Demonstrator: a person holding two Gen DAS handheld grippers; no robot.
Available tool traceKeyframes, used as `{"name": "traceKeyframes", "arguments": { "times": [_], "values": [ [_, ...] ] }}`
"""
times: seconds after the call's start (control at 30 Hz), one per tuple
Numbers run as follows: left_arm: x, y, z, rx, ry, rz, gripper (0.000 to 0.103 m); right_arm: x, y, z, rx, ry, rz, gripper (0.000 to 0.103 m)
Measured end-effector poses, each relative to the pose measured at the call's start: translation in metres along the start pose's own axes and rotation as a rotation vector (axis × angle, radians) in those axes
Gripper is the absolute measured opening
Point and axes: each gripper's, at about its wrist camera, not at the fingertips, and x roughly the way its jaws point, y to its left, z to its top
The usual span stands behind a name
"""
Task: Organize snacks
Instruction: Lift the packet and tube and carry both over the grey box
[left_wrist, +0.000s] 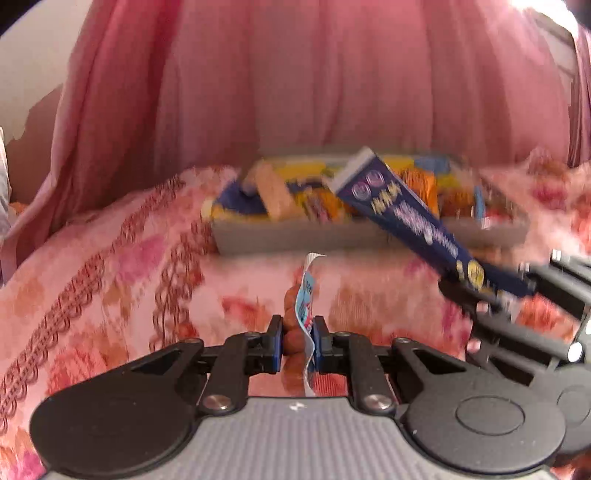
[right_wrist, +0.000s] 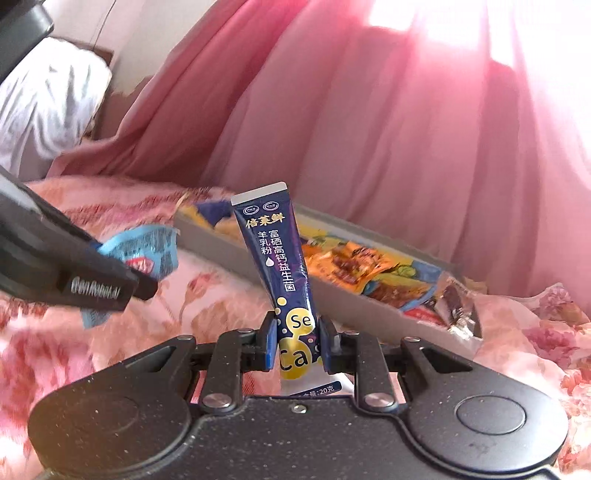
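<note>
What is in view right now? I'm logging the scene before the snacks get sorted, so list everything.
Navy stick sachet: one, dark blue with yellow circles, clamped in right gripper.
Light blue packet: one, blue and white, clamped in left gripper.
Grey tray: one, on the bedspread, ahead of both grippers.
Snack packets: several, yellow and orange, in the tray; count unclear.
Floral bedspread: one, pink.
Curtain: pink, behind the tray.
Left gripper: black, shut.
Right gripper: black, shut.

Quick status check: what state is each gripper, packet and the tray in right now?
Left gripper: shut on light-blue snack packet.
Light-blue snack packet: held edge-on, off the bedspread.
Right gripper: shut on dark-blue stick sachet.
Dark-blue stick sachet: sealed, upright, gripped at its lower end.
Grey rectangular tray: on the floral bedspread, holding assorted snack packets.
</note>
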Motion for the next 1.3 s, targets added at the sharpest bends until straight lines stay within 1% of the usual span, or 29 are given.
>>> {"name": "traceKeyframes", "arguments": {
  "times": [0.13,0.27,0.4,0.47,0.53,0.6,0.7,0.8,0.93,1.03,1.3],
  "values": [
    [0.0,-0.003,0.029,0.0,-0.072,0.001,0.017,0.003,-0.014,0.012,0.06,-0.066,-0.031,0.024],
    [0.015,-0.011,0.065,-0.016,-0.125,-0.006,0.017,0.013,-0.039,0.028,0.149,-0.128,-0.081,0.024],
    [0.039,-0.024,0.101,-0.042,-0.166,-0.038,0.017,0.031,-0.067,0.037,0.277,-0.162,-0.117,0.024],
    [0.054,-0.03,0.113,-0.051,-0.175,-0.044,0.017,0.039,-0.08,0.039,0.343,-0.192,-0.136,0.024],
    [0.069,-0.035,0.122,-0.064,-0.177,-0.051,0.017,0.049,-0.09,0.04,0.388,-0.202,-0.139,0.024],
    [0.084,-0.041,0.128,-0.062,-0.175,-0.057,0.017,0.058,-0.098,0.04,0.425,-0.204,-0.145,0.024],
    [0.105,-0.046,0.132,-0.016,-0.16,-0.059,0.017,0.071,-0.105,0.037,0.5,-0.192,-0.11,0.024],
    [0.12,-0.046,0.132,-0.011,-0.137,-0.054,0.017,0.084,-0.106,0.034,0.523,-0.176,-0.088,0.024],
    [0.132,-0.043,0.129,-0.032,-0.107,-0.041,0.017,0.097,-0.107,0.03,0.581,-0.137,-0.062,0.024],
    [0.139,-0.042,0.126,-0.002,-0.092,-0.027,0.017,0.102,-0.11,0.028,0.625,-0.127,-0.055,0.024],
    [0.148,-0.042,0.125,-0.003,-0.051,-0.032,0.017,0.112,-0.114,0.03,0.65,-0.081,-0.047,0.027]
  ]
}}
